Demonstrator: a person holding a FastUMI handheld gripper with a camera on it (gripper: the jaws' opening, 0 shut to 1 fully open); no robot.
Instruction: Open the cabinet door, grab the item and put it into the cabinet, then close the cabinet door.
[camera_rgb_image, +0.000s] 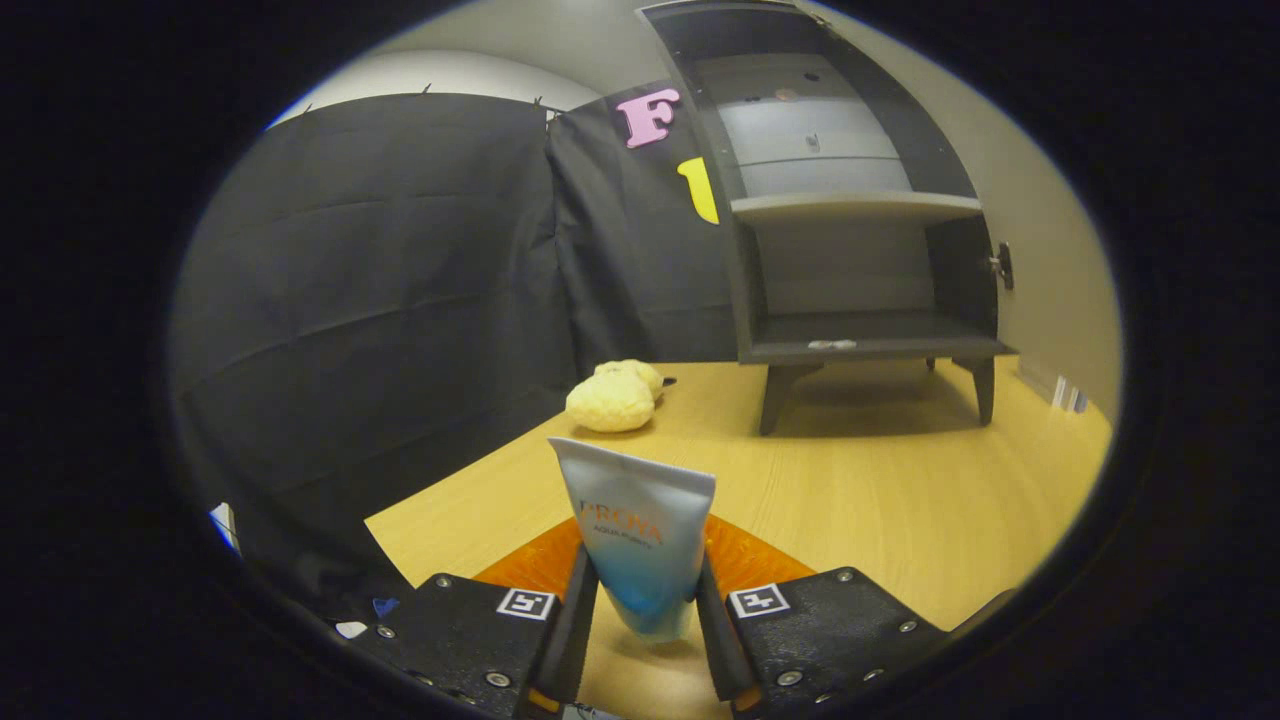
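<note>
The hand-held gripper (645, 610) clamps an upright tube (640, 545), the open cabinet (850, 200) well beyond.

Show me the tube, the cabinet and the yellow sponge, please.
tube (640, 540): gripper view, middle of its body, held between the gripper's fingers.
cabinet (855, 207): gripper view, middle shelf edge.
sponge (610, 405): gripper view, its front.

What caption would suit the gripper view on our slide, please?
Gripper shut on a tube, facing the open cabinet across the table.
</note>
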